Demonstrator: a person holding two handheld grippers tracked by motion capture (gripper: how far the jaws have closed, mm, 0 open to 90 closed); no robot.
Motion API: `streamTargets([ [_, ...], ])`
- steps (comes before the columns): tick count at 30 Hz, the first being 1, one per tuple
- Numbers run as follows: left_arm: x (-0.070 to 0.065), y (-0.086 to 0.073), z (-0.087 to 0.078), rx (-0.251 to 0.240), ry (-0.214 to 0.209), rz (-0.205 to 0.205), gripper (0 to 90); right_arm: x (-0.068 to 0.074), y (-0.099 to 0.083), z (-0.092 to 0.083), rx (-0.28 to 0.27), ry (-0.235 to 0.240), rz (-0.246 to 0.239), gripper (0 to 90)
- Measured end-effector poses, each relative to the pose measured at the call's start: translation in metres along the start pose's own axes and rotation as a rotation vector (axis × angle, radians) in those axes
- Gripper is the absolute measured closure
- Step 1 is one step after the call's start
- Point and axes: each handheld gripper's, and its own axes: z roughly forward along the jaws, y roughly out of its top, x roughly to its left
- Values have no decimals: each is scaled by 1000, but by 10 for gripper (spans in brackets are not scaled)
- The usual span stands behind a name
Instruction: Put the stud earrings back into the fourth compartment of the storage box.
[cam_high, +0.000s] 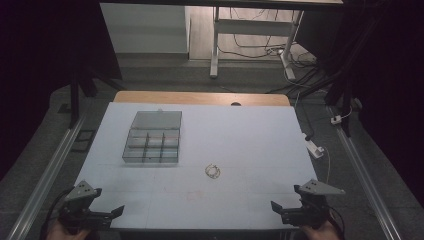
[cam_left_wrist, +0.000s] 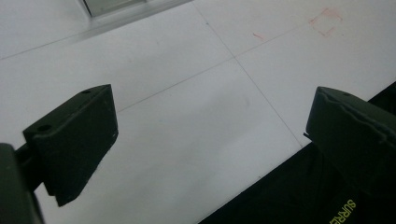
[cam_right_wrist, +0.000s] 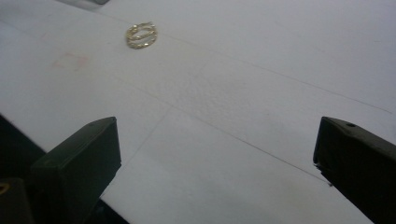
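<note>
A small gold coiled chain or bracelet lies on the white table, right of centre; in the right gripper view it sits far ahead at upper left. A clear plastic compartment box with its lid up stands at the left middle of the table. My left gripper rests at the table's front left corner, jaws wide apart with nothing between them. My right gripper rests at the front right corner, also open and empty. Both are well away from the chain and the box.
The white board covers a wooden table whose far edge shows behind it. Metal rails run along both sides. A desk frame and cables stand on the floor beyond. A faint red square mark is near the front edge.
</note>
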Motion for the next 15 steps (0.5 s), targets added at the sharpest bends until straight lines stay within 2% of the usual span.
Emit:
streamTargets([
  [6,-1,0,1,15,-11,26,23,-4,1,1,10,24,38,9],
  [10,-5,1,3,33,2,49,9,-7,1,1,9,39,59,9],
  [15,-3,1,3,36,-6,34,0,-7,1,2,13,53,61,9],
])
